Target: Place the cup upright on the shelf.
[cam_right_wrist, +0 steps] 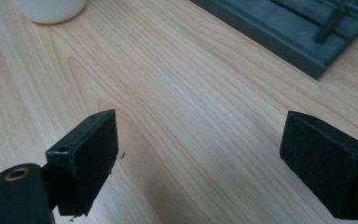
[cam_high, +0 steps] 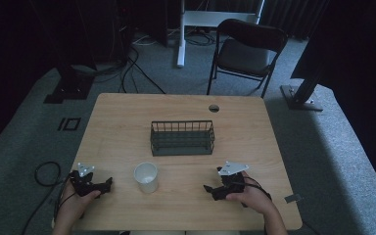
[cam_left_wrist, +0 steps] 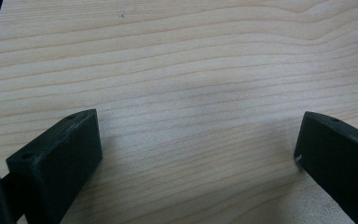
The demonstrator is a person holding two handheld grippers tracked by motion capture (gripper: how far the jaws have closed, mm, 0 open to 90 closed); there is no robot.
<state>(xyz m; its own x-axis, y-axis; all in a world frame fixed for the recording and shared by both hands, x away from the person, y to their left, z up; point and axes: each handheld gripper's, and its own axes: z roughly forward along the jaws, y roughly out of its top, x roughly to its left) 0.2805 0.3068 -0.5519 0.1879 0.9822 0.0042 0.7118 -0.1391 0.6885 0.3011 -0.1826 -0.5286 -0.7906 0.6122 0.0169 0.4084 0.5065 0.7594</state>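
Both grippers resting low at the near edge of the table [cam_high: 127, 117], nothing held.

I am seeing the left gripper [cam_high: 108, 183] and right gripper [cam_high: 206, 188] lying with jaws spread wide, flanking a white cup [cam_high: 146, 176]; a wire basket [cam_high: 182, 137] is sitting mid-table beyond.

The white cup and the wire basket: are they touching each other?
Apart. In the high view, a strip of bare wooden table shows between the white cup and the near wall of the wire basket.

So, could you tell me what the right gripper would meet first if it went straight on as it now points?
Probably bare wooden table: the right gripper aims between the white cup and dark wire basket, though depth is unclear.
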